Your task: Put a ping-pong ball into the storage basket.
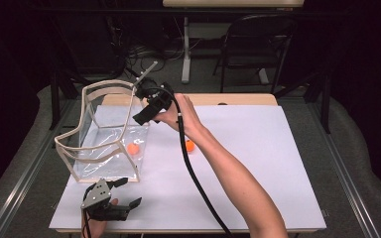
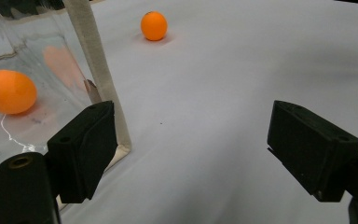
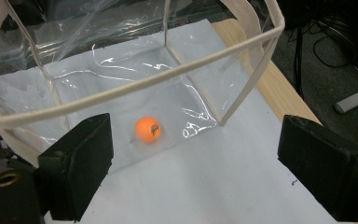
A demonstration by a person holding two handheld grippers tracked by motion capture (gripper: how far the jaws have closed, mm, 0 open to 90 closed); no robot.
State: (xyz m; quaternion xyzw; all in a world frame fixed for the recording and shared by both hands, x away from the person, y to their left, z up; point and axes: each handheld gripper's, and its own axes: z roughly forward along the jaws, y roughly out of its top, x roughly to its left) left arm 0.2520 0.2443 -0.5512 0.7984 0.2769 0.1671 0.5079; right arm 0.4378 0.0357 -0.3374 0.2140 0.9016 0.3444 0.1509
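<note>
One orange ball (image 3: 148, 129) lies inside the clear plastic bag (image 1: 110, 144) at the left of the tabletop (image 1: 258, 148); a second ball (image 1: 190, 145) sits on the white sheet just right of the bag. The right tongs (image 1: 144, 116) hang over the bag's far rim, jaws wide and empty, so the drop looks done. The left tongs (image 1: 124, 192), at the near edge, are also wide and hold nothing. Next would be picking up the loose ball, which calls for a gentle, centred pinch. The bag is thin, glossy film, probably floppy, edged in cream webbing; the balls look smooth and hard.
</note>
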